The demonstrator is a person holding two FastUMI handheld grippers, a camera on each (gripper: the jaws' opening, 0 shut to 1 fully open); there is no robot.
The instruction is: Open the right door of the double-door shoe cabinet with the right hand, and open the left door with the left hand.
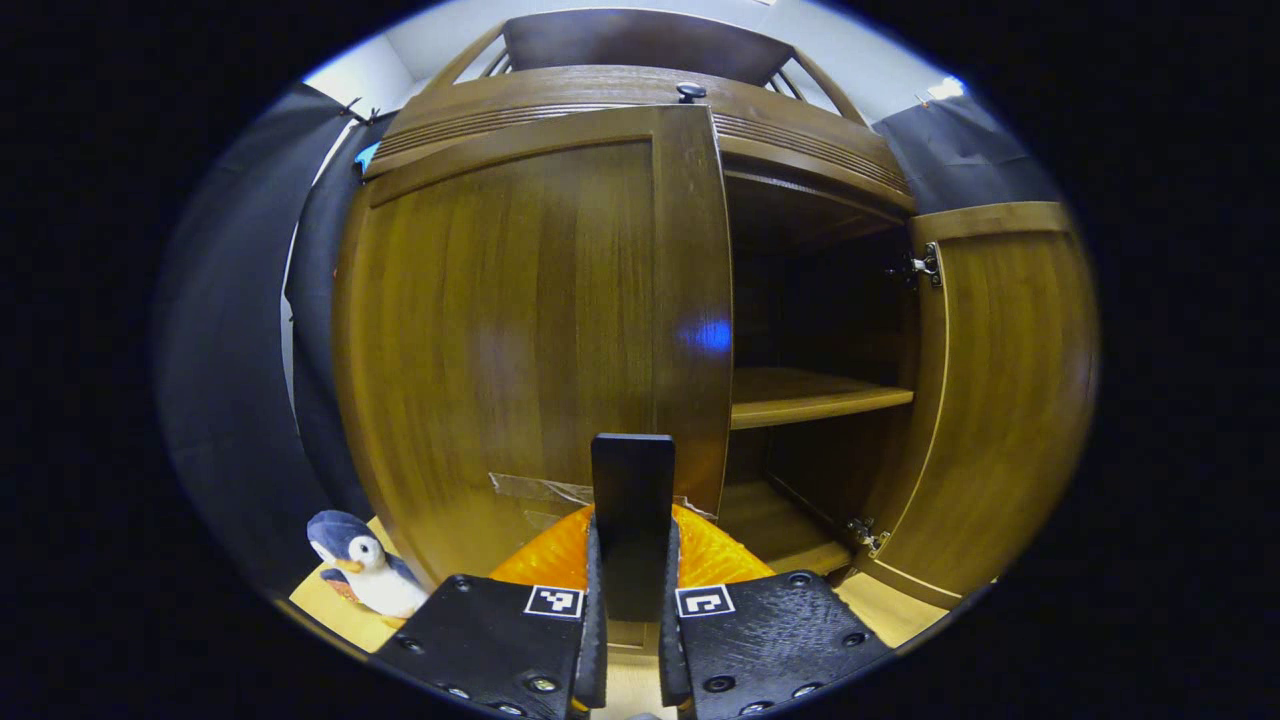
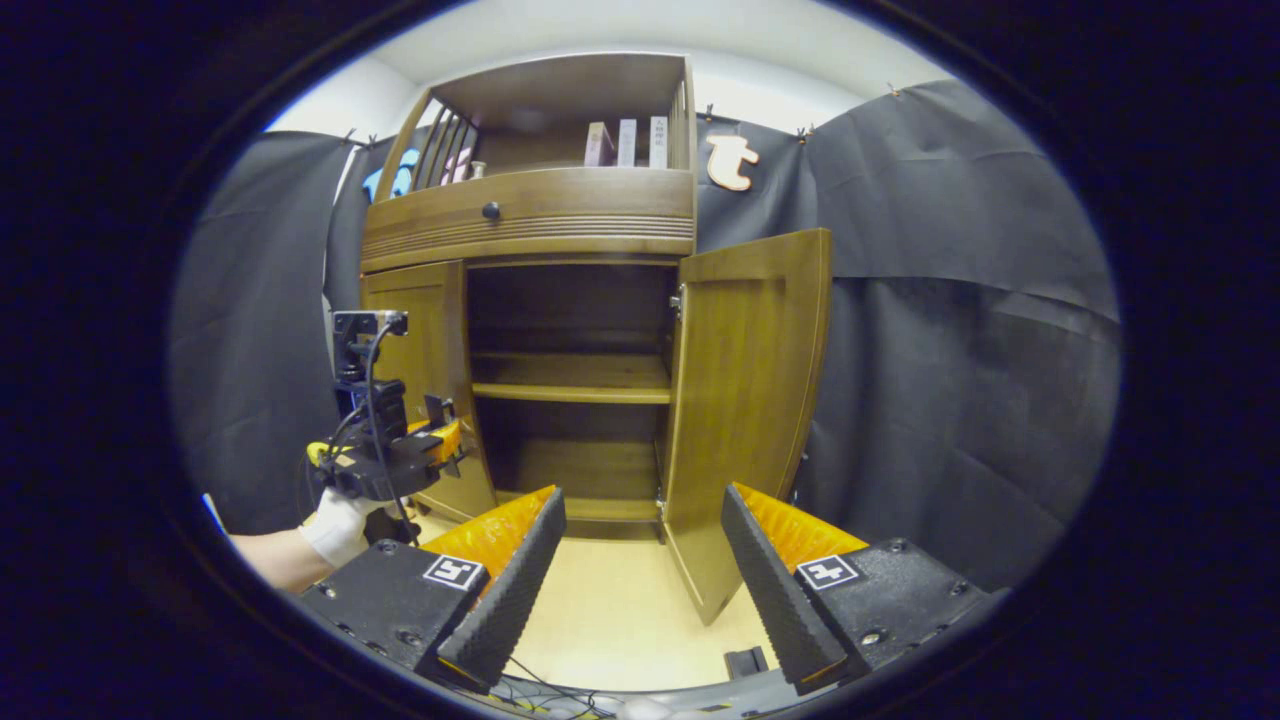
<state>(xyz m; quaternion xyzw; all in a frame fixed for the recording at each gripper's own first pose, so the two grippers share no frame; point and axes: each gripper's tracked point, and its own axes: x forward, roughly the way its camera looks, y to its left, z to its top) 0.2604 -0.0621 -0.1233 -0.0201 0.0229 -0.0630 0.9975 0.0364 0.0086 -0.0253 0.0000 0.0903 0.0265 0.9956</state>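
At the bottom of the left gripper view, the left gripper (image 1: 632,560) has its two ribbed fingers pressed against a flat, dark, upright handle (image 1: 632,500) that stands between them; the jaws are clamped on it. The handle sits at the lower inner edge of the left door (image 1: 520,330), a smooth, glossy brown wooden panel that takes up the centre and left of that view. A strip of clear tape (image 1: 530,488) lies across the door just left of the handle.

At the bottom of the right gripper view, the right gripper (image 2: 640,570) has its two saw-toothed fingers spread well apart, with nothing between them but pale floor (image 2: 620,610).

The shoe cabinet (image 2: 530,220) is at the centre of that view, with two doors. The right door (image 2: 745,400) is swung wide open. Inside there is one wooden shelf (image 2: 570,385) across the middle. A band with one dark round knob (image 2: 491,210) runs above the doors, and three upright books (image 2: 627,143) stand on the open top.

A gloved hand (image 2: 340,530) holds the left gripper at the lower left of the right gripper view. A plush penguin (image 1: 360,565) sits on the floor at the lower left of the left gripper view, beside the cabinet. Black cloth (image 2: 960,330) hangs behind the cabinet.
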